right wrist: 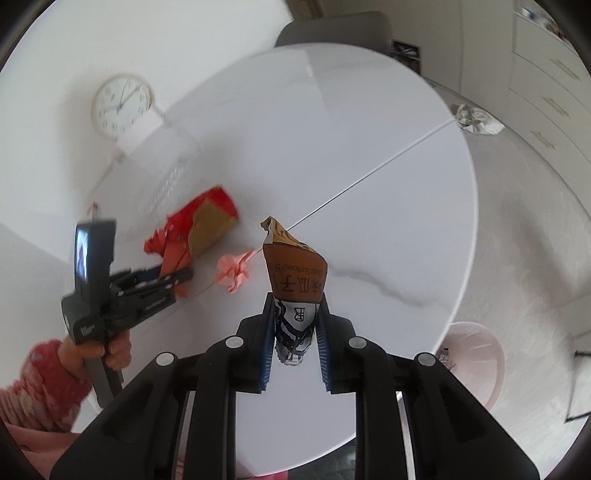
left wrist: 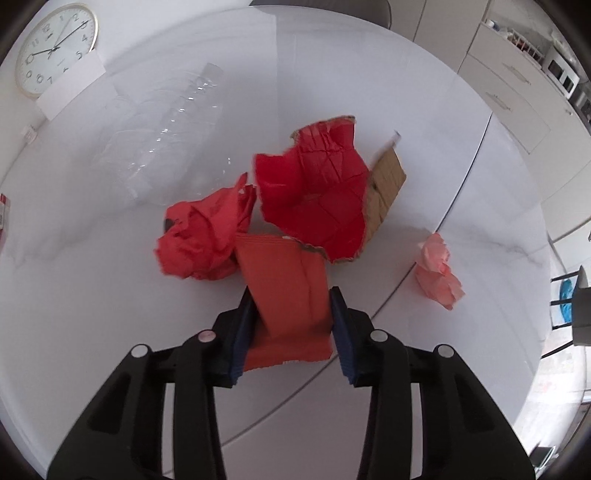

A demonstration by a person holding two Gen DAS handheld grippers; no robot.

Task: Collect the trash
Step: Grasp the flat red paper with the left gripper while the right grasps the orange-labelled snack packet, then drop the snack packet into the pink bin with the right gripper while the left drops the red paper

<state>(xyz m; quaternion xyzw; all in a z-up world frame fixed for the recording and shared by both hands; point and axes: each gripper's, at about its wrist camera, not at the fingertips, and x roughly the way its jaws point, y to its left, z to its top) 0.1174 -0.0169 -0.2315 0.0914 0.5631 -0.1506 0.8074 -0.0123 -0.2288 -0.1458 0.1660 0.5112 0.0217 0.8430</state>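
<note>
I am holding a folded brown-and-white seed packet (right wrist: 295, 291) in my right jaws, while my left jaws are closing around a flat orange-red cardboard strip (left wrist: 286, 295) beside the crumpled red paper ball (left wrist: 203, 240), seemingly gripping; I should squeeze firmly before lifting.

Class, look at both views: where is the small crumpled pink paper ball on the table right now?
The pink paper ball lies on the white table beside the seam line, right of the torn red cardboard; the right wrist view shows it between both grippers, untouched.

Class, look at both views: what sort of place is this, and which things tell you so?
Probably a home dining area: a round white marble-look table, a wall clock, a chair and drawer cabinets.
</note>
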